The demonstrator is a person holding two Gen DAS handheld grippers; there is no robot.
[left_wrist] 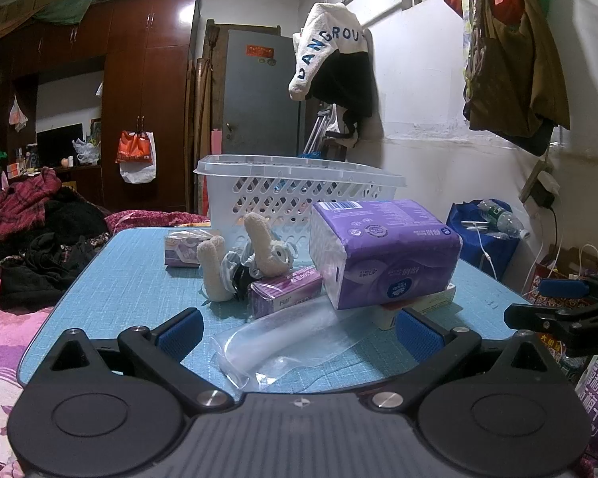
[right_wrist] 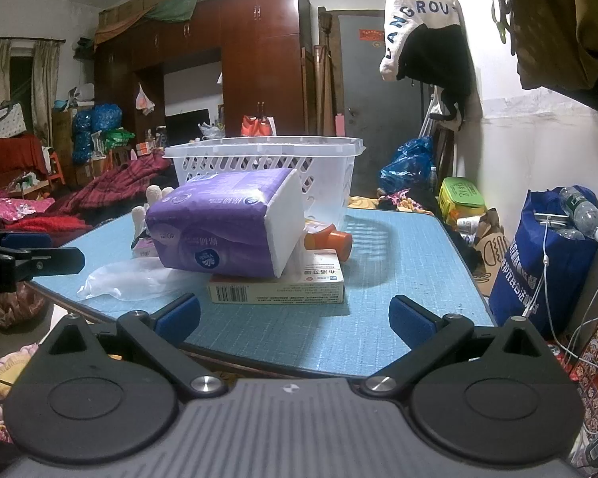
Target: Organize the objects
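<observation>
From the left wrist, the left gripper (left_wrist: 297, 328) gapes empty over a clear plastic bag (left_wrist: 283, 338); behind the purple tissue pack (left_wrist: 382, 255), the white perforated plastic basket (left_wrist: 299, 195) looks empty, though its floor is hidden. From the right wrist, the right gripper (right_wrist: 295, 314) spreads wide, unladen, before a flat white medicine box (right_wrist: 277, 286) under that pack on the blue table (right_wrist: 398, 271).

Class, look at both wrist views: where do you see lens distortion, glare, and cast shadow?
Left wrist view: black fisheye corners, the right wall bowing, glare on the wardrobe doors and on the clear plastic bag. Right wrist view: the same dark corners, bright washout near the window at top right, and the white basket throwing a patterned shadow on the blue table.
</observation>
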